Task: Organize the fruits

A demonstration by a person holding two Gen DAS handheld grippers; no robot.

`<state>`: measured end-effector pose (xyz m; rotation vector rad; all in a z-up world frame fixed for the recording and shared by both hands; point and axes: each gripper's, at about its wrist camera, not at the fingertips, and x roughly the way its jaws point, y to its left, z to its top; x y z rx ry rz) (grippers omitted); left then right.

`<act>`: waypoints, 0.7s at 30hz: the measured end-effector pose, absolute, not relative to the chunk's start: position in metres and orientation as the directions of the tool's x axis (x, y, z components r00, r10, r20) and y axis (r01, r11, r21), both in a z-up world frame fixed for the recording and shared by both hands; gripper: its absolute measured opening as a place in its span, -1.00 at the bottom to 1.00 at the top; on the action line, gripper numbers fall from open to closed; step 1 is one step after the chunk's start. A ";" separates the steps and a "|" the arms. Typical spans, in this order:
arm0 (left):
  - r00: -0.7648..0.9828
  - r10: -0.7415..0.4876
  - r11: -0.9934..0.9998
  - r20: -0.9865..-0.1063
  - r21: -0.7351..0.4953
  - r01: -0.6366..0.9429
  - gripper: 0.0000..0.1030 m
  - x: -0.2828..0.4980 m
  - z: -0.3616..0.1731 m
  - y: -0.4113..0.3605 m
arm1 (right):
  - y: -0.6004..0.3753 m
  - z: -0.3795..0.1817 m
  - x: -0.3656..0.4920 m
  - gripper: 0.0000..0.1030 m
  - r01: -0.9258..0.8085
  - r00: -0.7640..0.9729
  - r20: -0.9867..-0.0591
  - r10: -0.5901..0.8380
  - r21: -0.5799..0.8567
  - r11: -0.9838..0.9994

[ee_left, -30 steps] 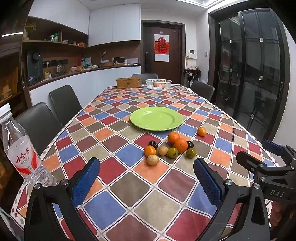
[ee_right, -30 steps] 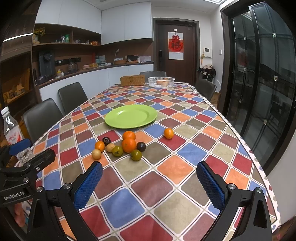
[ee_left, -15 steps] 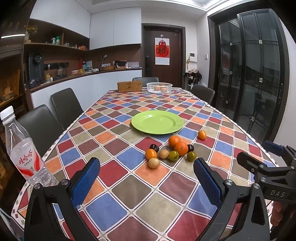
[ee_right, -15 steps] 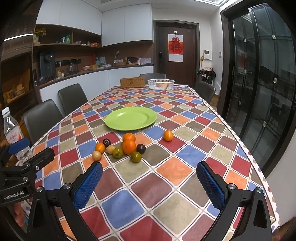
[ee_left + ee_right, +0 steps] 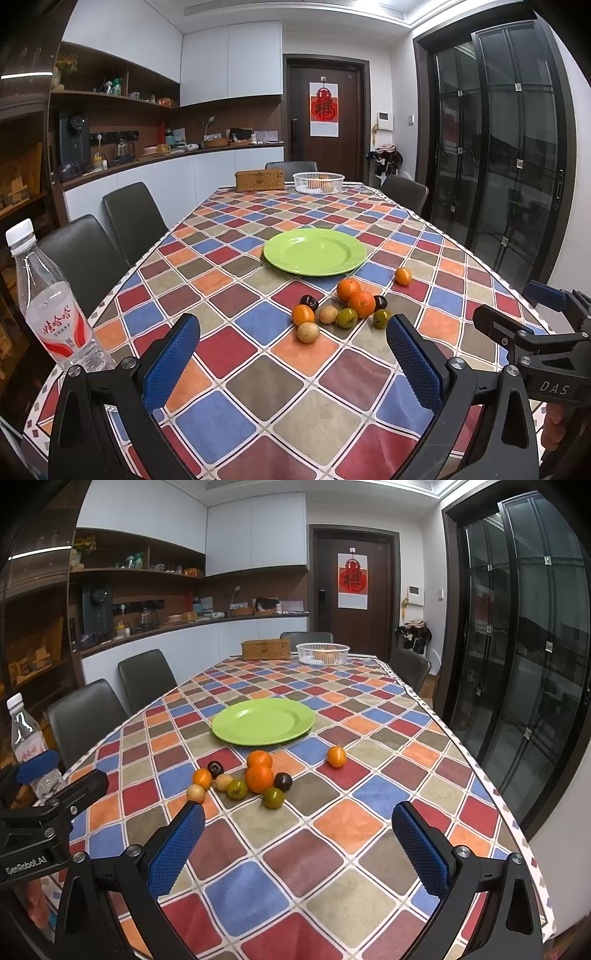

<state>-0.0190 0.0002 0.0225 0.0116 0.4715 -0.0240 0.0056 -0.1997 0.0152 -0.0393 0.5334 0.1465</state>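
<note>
A cluster of small fruits (image 5: 345,308) (image 5: 243,777) lies on the checkered tablecloth: oranges, dark plums, green and tan ones. One small orange (image 5: 402,276) (image 5: 336,756) sits apart to the right. Behind them rests an empty green plate (image 5: 314,251) (image 5: 263,720). My left gripper (image 5: 293,362) stands open near the table's front edge, short of the fruits, nothing between its blue pads. My right gripper (image 5: 297,845) is open too, also short of the cluster and holding nothing. Each gripper shows at the side of the other's view.
A water bottle (image 5: 48,310) (image 5: 27,738) stands at the front left corner. At the far end are a wicker box (image 5: 259,180) and a white basket (image 5: 318,182) with fruit. Dark chairs (image 5: 133,218) line the left side; a glass door is on the right.
Both views have tilted up slightly, so the fruits and plate sit lower in the frames. Both grippers stay open; nothing on the table has moved.
</note>
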 end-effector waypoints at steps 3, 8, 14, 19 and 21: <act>0.891 -0.022 1.000 -0.454 0.005 0.027 0.99 -0.019 0.023 0.000 | -0.200 0.015 0.005 0.98 -0.150 0.853 -0.506 0.129 -0.001 0.989; 0.894 -0.021 1.000 -0.447 0.006 0.027 0.99 -0.020 0.026 0.001 | -0.199 0.016 0.004 0.98 -0.151 0.857 -0.499 0.128 -0.004 0.989; 0.893 -0.023 1.000 -0.448 0.004 0.028 0.99 -0.020 0.026 0.001 | -0.199 0.016 0.004 0.98 -0.151 0.855 -0.502 0.129 -0.003 0.988; 0.888 -0.027 1.000 -0.459 -0.001 0.030 0.99 -0.018 0.025 0.000 | -0.198 0.016 0.005 0.98 -0.153 0.852 -0.507 0.130 -0.005 0.988; 0.885 -0.029 1.000 -0.464 -0.003 0.031 0.99 -0.017 0.023 0.001 | -0.198 0.014 0.007 0.98 -0.153 0.849 -0.513 0.129 -0.004 0.988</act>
